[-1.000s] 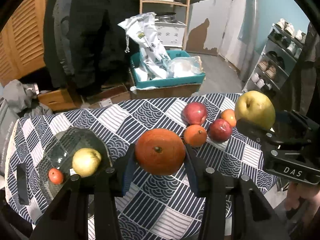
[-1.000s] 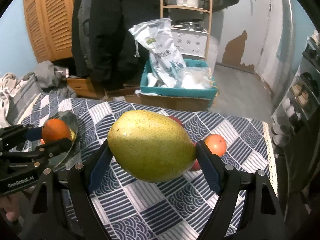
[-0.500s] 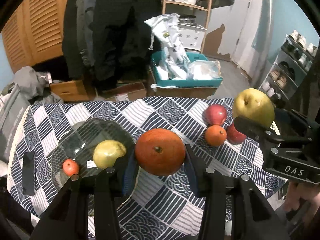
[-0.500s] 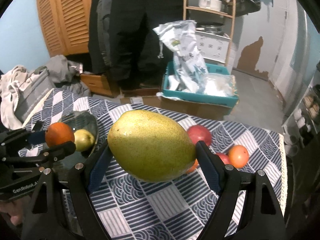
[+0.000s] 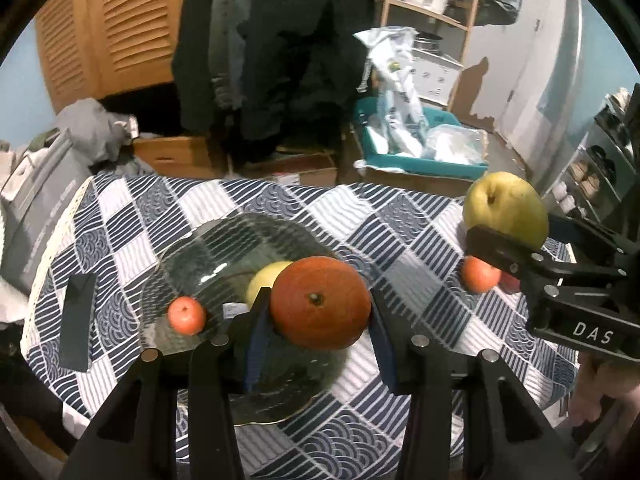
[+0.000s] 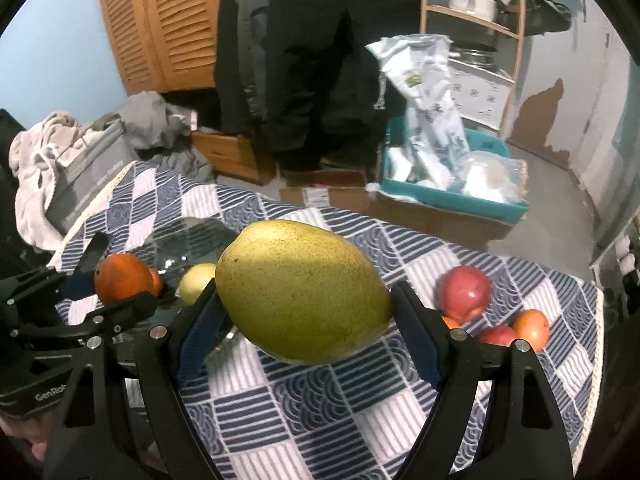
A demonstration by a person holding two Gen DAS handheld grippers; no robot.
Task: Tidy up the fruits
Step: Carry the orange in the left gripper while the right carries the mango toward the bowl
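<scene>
Over checked tablecloth (image 5: pixel 400 248) — left tongs (image 5: pixel 320 320) clamping orange (image 5: pixel 320 308), right tongs (image 6: pixel 304 320) clamping pear (image 6: pixel 300 292).

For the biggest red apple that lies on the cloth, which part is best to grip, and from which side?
Grip the red apple across its round middle, coming down from above. It is nearly a ball and sits free on top, but smaller fruits crowd its near side, so a low approach from there would probably bump them.
</scene>
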